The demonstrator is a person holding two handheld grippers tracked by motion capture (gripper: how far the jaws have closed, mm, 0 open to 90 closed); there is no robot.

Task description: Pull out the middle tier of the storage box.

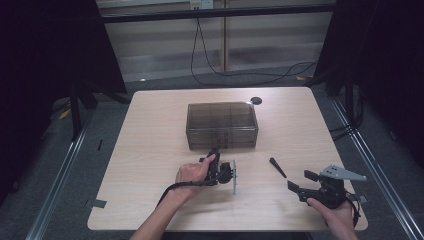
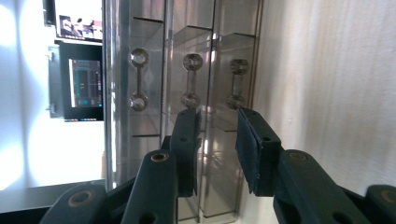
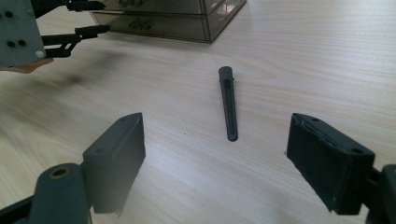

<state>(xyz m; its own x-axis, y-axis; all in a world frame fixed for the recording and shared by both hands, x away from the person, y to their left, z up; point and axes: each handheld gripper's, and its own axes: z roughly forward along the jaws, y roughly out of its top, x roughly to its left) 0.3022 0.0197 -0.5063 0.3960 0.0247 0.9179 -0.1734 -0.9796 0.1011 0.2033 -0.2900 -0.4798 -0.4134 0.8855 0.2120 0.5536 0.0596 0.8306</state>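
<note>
Left gripper (image 2: 215, 154) stands partly open with nothing between its pads, rolled on its side just before the drawer box (image 1: 222, 125). Best to centre on one dumbbell-shaped handle (image 2: 190, 87), then close and pull straight. Right gripper (image 3: 215, 158) waits wide open, empty, near the black clip (image 3: 228, 102).

No legible text, labels or numbers anywhere; the monitor (image 2: 84, 84) left of the drawer box (image 2: 187, 93) is too blurred to read.
</note>
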